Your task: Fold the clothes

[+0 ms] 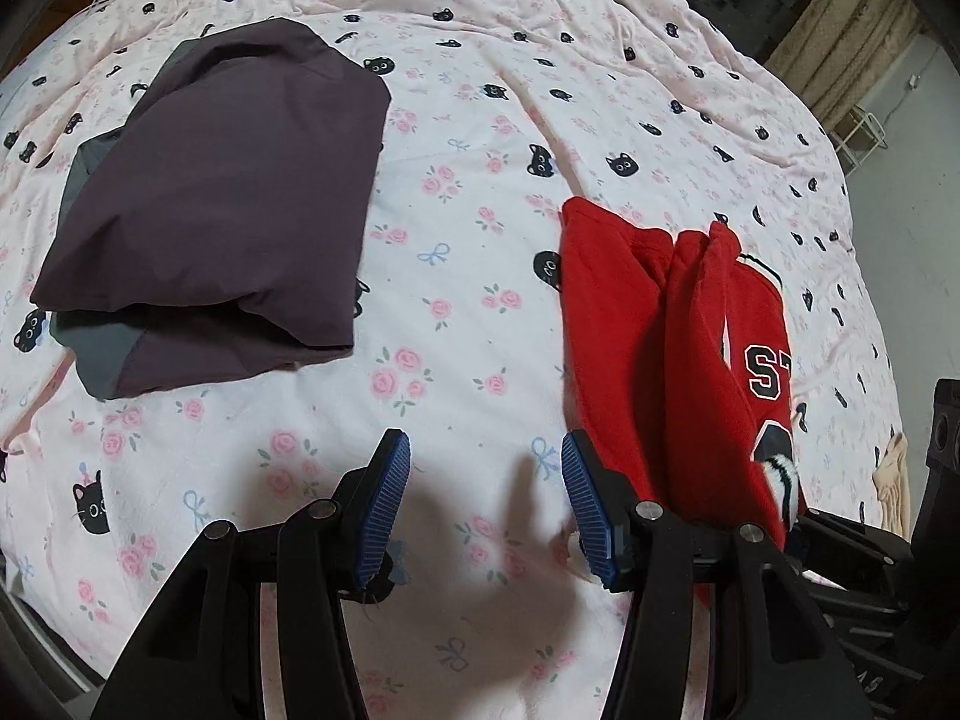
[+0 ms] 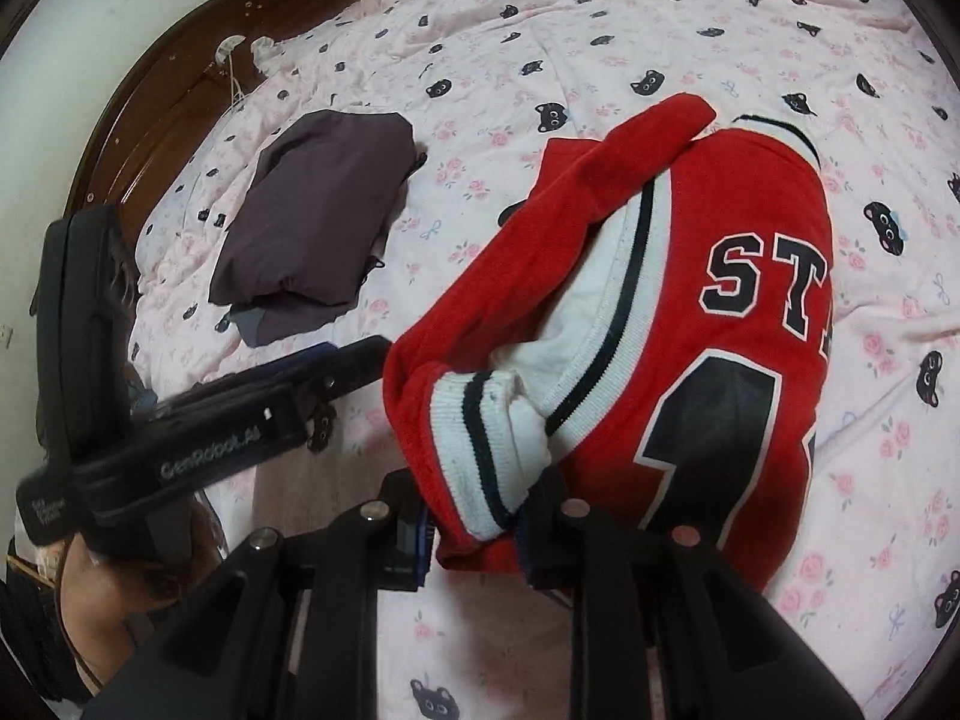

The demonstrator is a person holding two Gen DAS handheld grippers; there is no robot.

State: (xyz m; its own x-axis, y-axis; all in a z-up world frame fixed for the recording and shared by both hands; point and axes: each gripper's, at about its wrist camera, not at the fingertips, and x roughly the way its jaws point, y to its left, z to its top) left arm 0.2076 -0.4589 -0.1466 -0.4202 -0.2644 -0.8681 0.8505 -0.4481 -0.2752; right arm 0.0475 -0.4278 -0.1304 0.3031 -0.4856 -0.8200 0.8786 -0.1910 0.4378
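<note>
A red varsity jacket (image 1: 648, 360) with black letters and white striped trim lies partly folded on the bed, just right of my left gripper (image 1: 486, 498). That gripper hovers open over bare sheet, nothing between its blue pads. The right wrist view shows the jacket (image 2: 690, 312) up close. Its white-and-black cuff and red hem sit between the fingers of my right gripper (image 2: 474, 540), which looks shut on them. The left gripper (image 2: 366, 357) also shows at the left there, held by a hand (image 2: 90, 600).
A folded dark purple garment (image 1: 228, 210) with grey lining lies at the left of the bed (image 2: 324, 210). The pink sheet (image 1: 480, 120) with cat faces and roses covers everything. A dark wooden headboard (image 2: 180, 108) curves behind. A curtain (image 1: 852, 30) hangs at far right.
</note>
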